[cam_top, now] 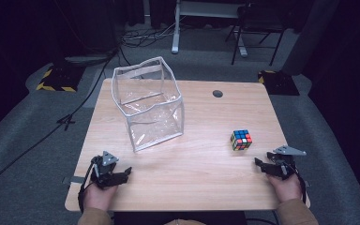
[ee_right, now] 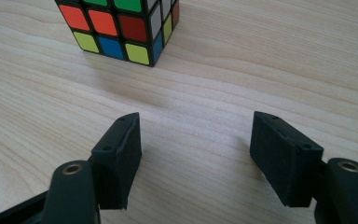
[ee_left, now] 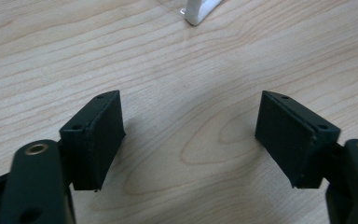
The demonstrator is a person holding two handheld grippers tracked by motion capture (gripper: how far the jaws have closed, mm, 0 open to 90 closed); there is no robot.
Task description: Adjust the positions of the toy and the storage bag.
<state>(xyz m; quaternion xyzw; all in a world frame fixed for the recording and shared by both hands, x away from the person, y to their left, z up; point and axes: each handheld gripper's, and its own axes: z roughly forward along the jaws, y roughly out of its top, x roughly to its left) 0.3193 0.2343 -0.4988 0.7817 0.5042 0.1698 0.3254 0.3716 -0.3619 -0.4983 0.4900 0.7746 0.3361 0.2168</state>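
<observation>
While both jaw pairs stand wide and empty, centre the right gripper (ee_right: pixel 196 158) squarely on the cube (ee_right: pixel 121 28); left gripper (ee_left: pixel 191 140) steadies the bag (cam_top: pixel 150 105).

Puzzle cube (ee_right: pixel 121 28) top cropped; bag corner (ee_left: pixel 200 10) cropped.

Two black grippers are carried, the left gripper (cam_top: pixel 124 174) and the right gripper (cam_top: pixel 258 165), each topped by a grey three-cornered plate. Tan sleeves (cam_top: pixel 93 217) are worn on both forearms. In the gripper views, each jaw is seen as a flat, matte black rectangular pad, fastened by small dark screws, with a brass-coloured rivet (ee_left: pixel 37 149) set in the arm behind it
</observation>
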